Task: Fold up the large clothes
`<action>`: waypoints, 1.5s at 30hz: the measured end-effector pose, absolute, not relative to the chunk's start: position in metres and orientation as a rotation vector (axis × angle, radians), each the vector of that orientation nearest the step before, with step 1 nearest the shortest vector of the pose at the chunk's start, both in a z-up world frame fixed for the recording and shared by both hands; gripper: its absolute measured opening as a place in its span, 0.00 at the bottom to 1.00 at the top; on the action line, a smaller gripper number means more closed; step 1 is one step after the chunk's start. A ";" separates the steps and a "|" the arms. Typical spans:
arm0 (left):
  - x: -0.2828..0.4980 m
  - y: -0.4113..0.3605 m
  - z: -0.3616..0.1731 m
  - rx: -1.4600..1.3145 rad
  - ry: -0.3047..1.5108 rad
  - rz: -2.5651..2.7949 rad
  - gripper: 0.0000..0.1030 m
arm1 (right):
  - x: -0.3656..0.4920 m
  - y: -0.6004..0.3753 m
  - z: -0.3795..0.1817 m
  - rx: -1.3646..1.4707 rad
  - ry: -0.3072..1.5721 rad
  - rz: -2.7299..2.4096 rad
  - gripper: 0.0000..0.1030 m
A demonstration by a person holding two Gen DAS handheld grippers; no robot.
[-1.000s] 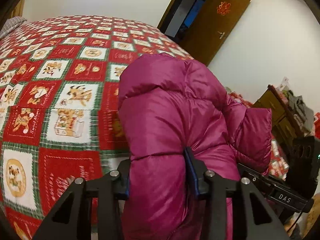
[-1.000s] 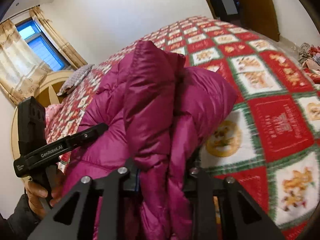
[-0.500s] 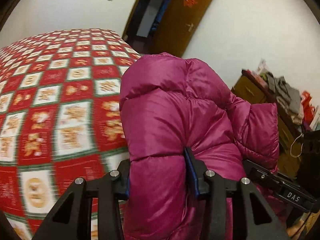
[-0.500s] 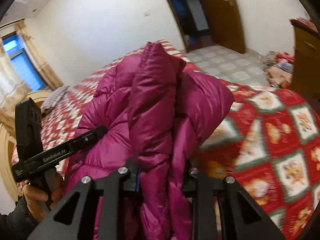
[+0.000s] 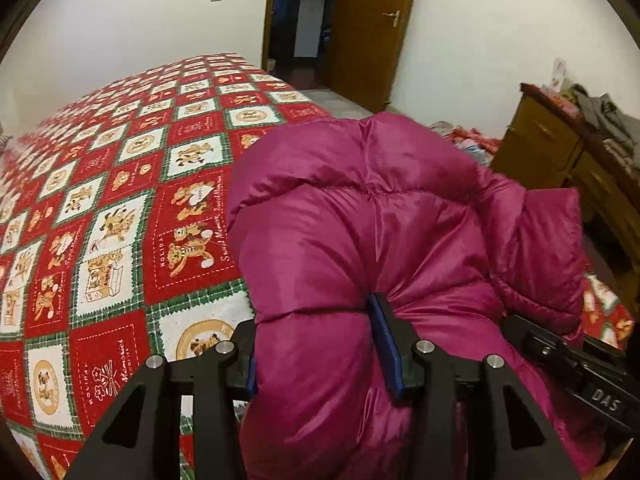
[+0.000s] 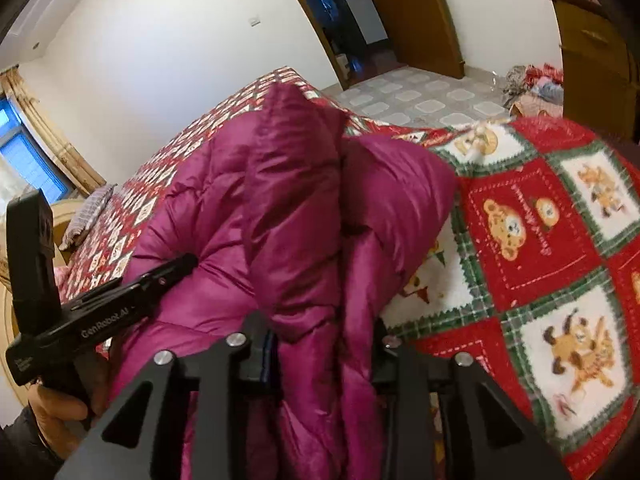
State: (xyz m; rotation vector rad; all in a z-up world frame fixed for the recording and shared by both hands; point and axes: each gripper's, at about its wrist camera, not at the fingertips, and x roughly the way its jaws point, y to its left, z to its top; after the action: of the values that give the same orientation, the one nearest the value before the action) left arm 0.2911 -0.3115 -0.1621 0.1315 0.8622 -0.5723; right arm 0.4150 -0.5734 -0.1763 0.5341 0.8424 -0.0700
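A magenta puffer jacket [image 5: 360, 240] is bunched up and held above the bed with the red, white and green checked blanket [image 5: 120, 208]. My left gripper [image 5: 320, 344] is shut on a thick fold of it; the fabric hides most of the left finger. My right gripper [image 6: 324, 344] is shut on another bunched fold of the jacket [image 6: 288, 216], and its fingertips are buried in the fabric. In the right wrist view the left gripper's body [image 6: 104, 300] is at the jacket's left side. In the left wrist view the right gripper's body [image 5: 576, 368] is at its right side.
The bed's corner [image 6: 560, 184] lies under the jacket's right side. An open wooden door [image 5: 372, 28] and tiled floor [image 6: 424, 100] are beyond the bed. A wooden dresser [image 5: 560, 152] piled with clothes stands at the right. A pillow [image 6: 88, 212] lies by the headboard.
Both grippers have swung with the held jacket toward the foot corner of the bed and the door. The grip on the jacket is unchanged.
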 end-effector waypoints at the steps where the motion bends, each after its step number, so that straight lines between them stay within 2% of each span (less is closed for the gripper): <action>1: 0.291 -0.314 -0.166 0.150 0.851 -0.558 0.50 | 0.415 -0.576 -0.181 0.564 0.835 -0.063 0.33; 6: 0.288 -0.322 -0.179 0.212 0.787 -0.481 0.54 | 0.416 -0.581 -0.184 0.613 0.802 -0.060 0.38; 8: 0.285 -0.322 -0.177 0.227 0.779 -0.484 0.54 | 0.412 -0.578 -0.177 0.592 0.808 -0.075 0.50; 15: 0.284 -0.320 -0.174 0.216 0.779 -0.487 0.54 | 0.381 -0.568 -0.089 0.421 0.706 -0.232 0.50; 20: 0.283 -0.322 -0.173 0.230 0.776 -0.476 0.54 | 0.418 -0.545 -0.041 0.419 0.687 -0.257 0.50; 22: 0.284 -0.323 -0.172 0.234 0.781 -0.476 0.54 | 0.445 -0.546 -0.052 0.459 0.709 -0.253 0.47; 24: 0.283 -0.323 -0.171 0.240 0.780 -0.476 0.54 | 0.465 -0.559 -0.080 0.475 0.757 -0.279 0.40; 25: 0.283 -0.322 -0.171 0.240 0.779 -0.477 0.54 | 0.475 -0.561 -0.095 0.473 0.796 -0.305 0.33; 28: 0.283 -0.320 -0.172 0.231 0.775 -0.485 0.56 | 0.482 -0.563 -0.130 0.408 0.869 -0.400 0.29; 34: 0.283 -0.322 -0.174 0.226 0.759 -0.491 0.61 | 0.467 -0.575 -0.166 0.384 0.861 -0.411 0.28; 45: 0.287 -0.323 -0.173 0.237 0.779 -0.497 0.65 | 0.472 -0.572 -0.167 0.311 0.855 -0.409 0.31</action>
State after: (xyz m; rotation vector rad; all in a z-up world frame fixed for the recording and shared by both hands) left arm 0.2871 -0.3227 -0.1727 0.2366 0.7792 -0.4973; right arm 0.4725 -0.5716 -0.1672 0.3113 0.8554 -0.4088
